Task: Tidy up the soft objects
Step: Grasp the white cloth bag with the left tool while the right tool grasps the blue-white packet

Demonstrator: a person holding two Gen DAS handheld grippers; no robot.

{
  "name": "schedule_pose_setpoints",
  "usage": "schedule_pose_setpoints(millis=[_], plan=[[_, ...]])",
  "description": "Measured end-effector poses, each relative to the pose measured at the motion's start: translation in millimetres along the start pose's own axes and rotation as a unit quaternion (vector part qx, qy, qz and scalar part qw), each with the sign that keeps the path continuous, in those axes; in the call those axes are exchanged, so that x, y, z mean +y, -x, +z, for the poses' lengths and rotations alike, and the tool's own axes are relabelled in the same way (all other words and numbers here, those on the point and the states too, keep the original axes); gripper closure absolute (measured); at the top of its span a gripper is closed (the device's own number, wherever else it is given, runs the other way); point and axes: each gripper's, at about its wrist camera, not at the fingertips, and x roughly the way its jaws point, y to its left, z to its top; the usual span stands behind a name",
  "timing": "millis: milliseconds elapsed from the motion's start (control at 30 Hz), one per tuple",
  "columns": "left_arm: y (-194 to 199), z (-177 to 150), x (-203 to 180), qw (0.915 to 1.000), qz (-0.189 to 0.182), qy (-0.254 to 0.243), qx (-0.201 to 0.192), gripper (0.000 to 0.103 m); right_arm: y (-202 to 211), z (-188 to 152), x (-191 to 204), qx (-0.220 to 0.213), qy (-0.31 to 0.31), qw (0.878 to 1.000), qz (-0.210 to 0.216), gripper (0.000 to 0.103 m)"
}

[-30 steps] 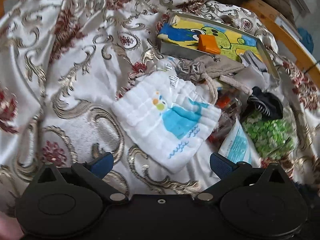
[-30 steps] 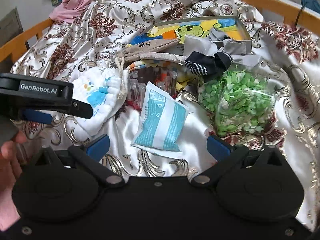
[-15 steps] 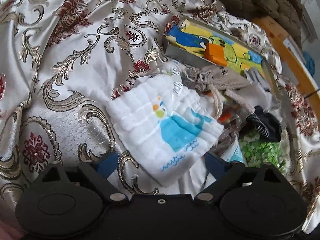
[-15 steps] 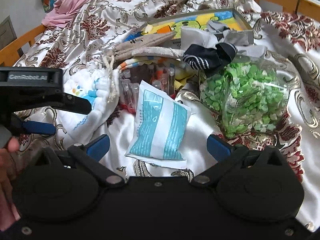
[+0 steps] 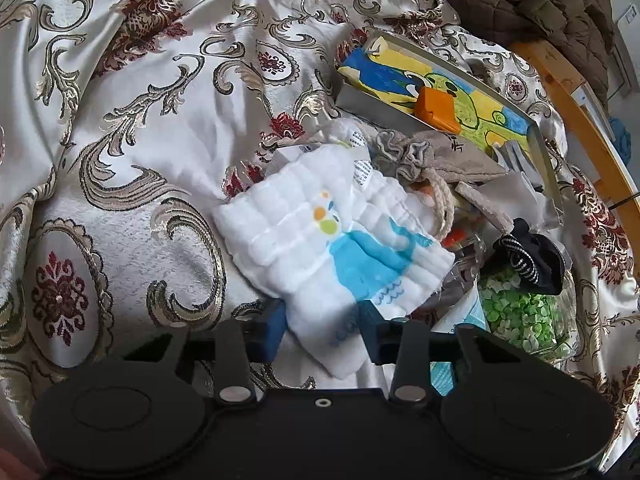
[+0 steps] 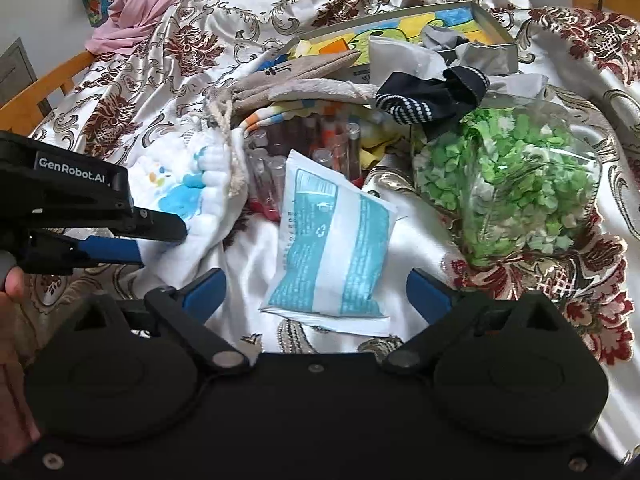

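A folded white cloth (image 5: 340, 248) with a blue whale print lies on the patterned bedspread (image 5: 140, 140); it also shows in the right wrist view (image 6: 188, 192). My left gripper (image 5: 322, 330) has closed on the cloth's near corner, its blue pads (image 5: 272, 328) pressing either side. In the right wrist view the left gripper (image 6: 160, 236) reaches in from the left onto the cloth. My right gripper (image 6: 316, 294) is open around the near end of a blue-and-white packet (image 6: 332, 252), not touching it. A beige drawstring pouch (image 5: 440, 160) and a dark striped sock (image 6: 436, 96) lie behind.
A clear bag of green pieces (image 6: 508, 184) lies at the right. Clear tubes (image 6: 316, 152) sit mid-pile. A tray with a cartoon picture (image 5: 440, 84) and an orange block (image 5: 436, 108) is behind. Wooden bed rails (image 5: 572, 96) border the bed.
My left gripper moved forward over the whale cloth and its jaws closed from wide open onto its near corner. My right gripper drew closer to the packet and stayed open.
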Motion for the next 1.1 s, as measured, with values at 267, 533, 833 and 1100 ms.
schedule_pose_setpoints(millis=[267, 533, 833, 1100], plan=[[-2.2, -0.8, -3.5, 0.9997, -0.008, -0.018, 0.014, 0.083, -3.9, -1.1, 0.0, 0.011, -0.003, 1.0, 0.001, 0.026], [1.5, -2.5, -5.9, 0.9994, -0.013, -0.031, 0.009, 0.095, -5.3, -2.7, 3.8, 0.015, 0.008, 1.0, 0.001, 0.048], [9.6, -7.9, -13.5, 0.9982, -0.015, -0.058, -0.003, 0.095, -6.3, -3.0, -0.8, 0.016, 0.008, 1.0, -0.012, 0.072], [19.6, -16.7, -25.9, 0.9938, -0.024, -0.107, -0.017, 0.096, -3.0, -3.5, 1.1, 0.008, 0.019, 1.0, -0.019, 0.083]])
